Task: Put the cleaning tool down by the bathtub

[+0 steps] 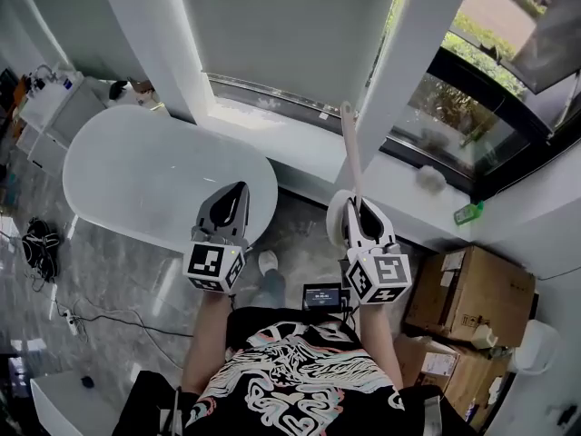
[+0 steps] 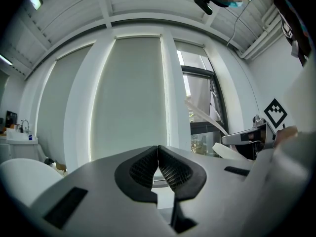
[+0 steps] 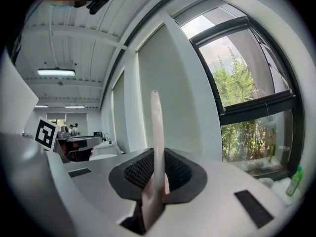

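Holding the long pale cleaning tool [image 1: 350,153] upright, jaws of the right gripper [image 3: 157,169] pinched on its handle — right of the white oval bathtub [image 1: 136,171]. Left gripper [image 2: 158,164] closed, empty, over the tub's near-right rim.

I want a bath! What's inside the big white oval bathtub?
Only bare white surface shows inside the white oval bathtub; no water or things visible. The left gripper covers part of its near end, so that part cannot be seen.
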`<state>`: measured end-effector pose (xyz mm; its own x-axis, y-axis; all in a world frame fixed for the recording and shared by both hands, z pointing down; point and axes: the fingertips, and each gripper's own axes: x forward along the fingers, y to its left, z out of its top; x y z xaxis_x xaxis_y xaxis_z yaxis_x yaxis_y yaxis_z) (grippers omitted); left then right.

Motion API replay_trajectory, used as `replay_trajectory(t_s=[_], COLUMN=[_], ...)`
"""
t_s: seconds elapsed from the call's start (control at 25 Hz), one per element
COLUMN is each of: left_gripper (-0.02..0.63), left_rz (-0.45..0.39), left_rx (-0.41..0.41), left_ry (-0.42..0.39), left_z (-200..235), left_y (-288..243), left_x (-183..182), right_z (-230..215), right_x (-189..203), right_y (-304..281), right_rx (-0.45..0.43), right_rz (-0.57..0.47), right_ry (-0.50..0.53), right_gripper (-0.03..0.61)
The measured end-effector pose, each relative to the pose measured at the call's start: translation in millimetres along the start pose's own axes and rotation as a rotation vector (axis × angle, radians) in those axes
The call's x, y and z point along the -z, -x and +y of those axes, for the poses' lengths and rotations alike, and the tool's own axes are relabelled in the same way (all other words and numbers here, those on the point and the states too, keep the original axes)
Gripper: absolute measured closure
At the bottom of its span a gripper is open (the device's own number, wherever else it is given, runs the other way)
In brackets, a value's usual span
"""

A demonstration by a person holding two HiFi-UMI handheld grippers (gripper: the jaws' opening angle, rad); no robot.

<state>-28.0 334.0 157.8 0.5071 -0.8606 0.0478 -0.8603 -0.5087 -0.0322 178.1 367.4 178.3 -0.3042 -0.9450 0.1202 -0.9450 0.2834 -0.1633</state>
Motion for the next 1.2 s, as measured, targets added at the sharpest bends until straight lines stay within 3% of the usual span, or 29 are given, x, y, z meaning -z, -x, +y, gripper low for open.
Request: replay_trajectory(t_s=[0.64,1.0,1.2], left_gripper=[0.597,0.597,0.597], left_rz=[0.013,0.033,0.048], left_rx=[0.066,0.058,0.057], left_ry=[0.008,0.040,0.014], left_z=[124.8,191.2,207.1], left_y=[-174.3,-225.6,-246.7], left_x=[3.4,18.6,18.4], right_z=[-27.7,-25.2,-28.4], right_x=[-23.2,-18.6,-22.8], right_y=[-214.8,-296.9,-323.2], right_rx=[0.024,0.018,0.004], right_rz=[0.034,0.060,0.066], right_ry=[0.008,0.033,0.074], right_gripper=[0.506,0.506,0.506])
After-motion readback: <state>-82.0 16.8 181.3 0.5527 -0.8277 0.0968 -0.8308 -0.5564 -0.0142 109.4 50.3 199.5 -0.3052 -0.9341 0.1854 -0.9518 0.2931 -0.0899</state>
